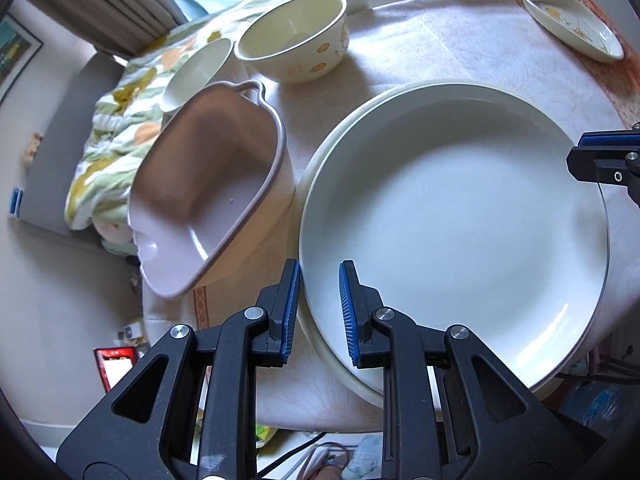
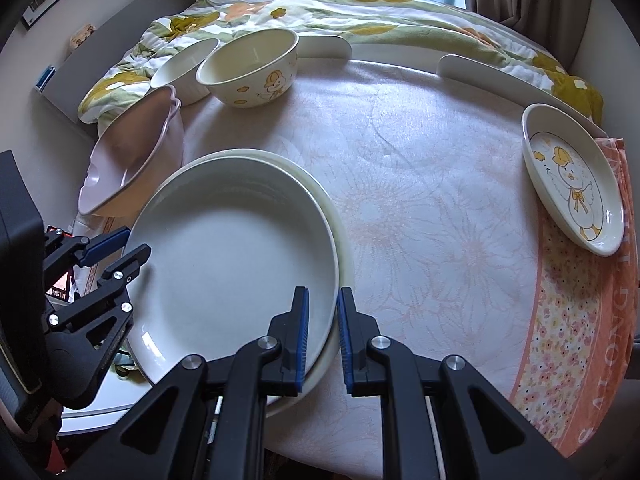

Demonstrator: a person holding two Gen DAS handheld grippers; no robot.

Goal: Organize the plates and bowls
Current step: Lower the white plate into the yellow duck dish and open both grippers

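Observation:
A large white plate (image 1: 452,232) (image 2: 236,256) sits over a cream plate (image 1: 340,128) (image 2: 322,196) on the table; whether they touch I cannot tell. My left gripper (image 1: 319,312) (image 2: 120,248) is shut on the white plate's left rim. Across from it, my right gripper (image 2: 323,336) (image 1: 600,160) is shut on the right rim. To the left stands a pink handled dish (image 1: 208,184) (image 2: 128,160). Behind it are a small white bowl (image 1: 196,72) (image 2: 184,68) and a duck-print bowl (image 1: 296,36) (image 2: 252,68). A duck-print plate (image 1: 572,20) (image 2: 572,180) lies far right.
The pale floral tablecloth (image 2: 440,220) has an orange patterned border (image 2: 580,320) on the right. Low white rails (image 2: 480,72) line the table's far edge, with a flowered quilt (image 2: 360,8) beyond. The table's left edge drops to the floor beside the pink dish.

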